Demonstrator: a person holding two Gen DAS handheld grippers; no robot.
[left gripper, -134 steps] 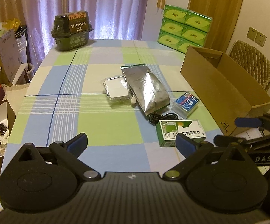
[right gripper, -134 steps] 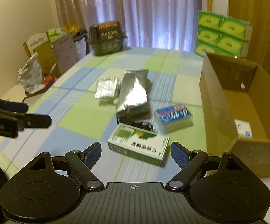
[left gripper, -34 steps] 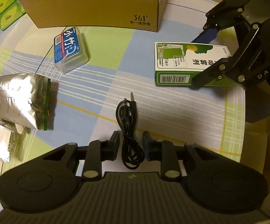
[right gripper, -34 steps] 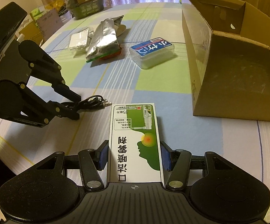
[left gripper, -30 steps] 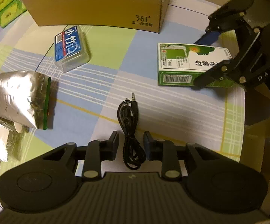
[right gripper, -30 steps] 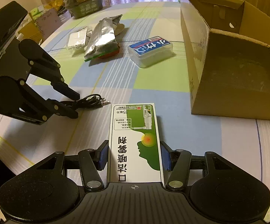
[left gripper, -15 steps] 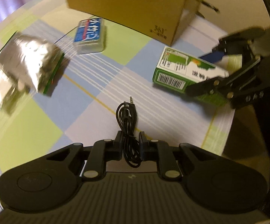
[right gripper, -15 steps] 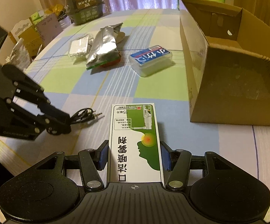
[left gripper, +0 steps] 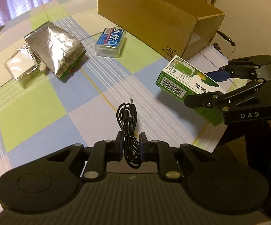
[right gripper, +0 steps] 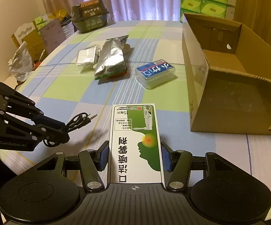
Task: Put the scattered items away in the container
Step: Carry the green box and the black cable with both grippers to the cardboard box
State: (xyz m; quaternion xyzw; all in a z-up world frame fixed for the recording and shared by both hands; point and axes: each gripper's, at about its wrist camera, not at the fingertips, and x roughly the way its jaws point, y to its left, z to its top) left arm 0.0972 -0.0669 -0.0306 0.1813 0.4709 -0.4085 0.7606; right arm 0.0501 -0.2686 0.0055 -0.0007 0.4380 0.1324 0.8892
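My left gripper (left gripper: 131, 144) is shut on a coiled black audio cable (left gripper: 128, 120), lifted off the checked tablecloth. The right gripper (right gripper: 135, 154) is shut on a green and white medicine box (right gripper: 135, 142), also held above the table; the same box (left gripper: 187, 86) shows at the right of the left wrist view. The open cardboard box (right gripper: 227, 86) stands to the right, with its bare floor showing. On the cloth lie a silver foil pouch (right gripper: 112, 60), a small flat foil packet (right gripper: 86, 57) and a clear case with a blue label (right gripper: 155, 73).
A dark green tub (right gripper: 89, 16) sits at the table's far end before the curtain. Green tissue packs (right gripper: 206, 1) are stacked behind the cardboard box. Bags and cartons (right gripper: 28, 43) crowd the floor left of the table. The table's near edge (left gripper: 214, 140) runs below the right gripper.
Both grippers went from open above the table to shut, left on the cable, right on the medicine box. In the last second both have lifted their items off the cloth.
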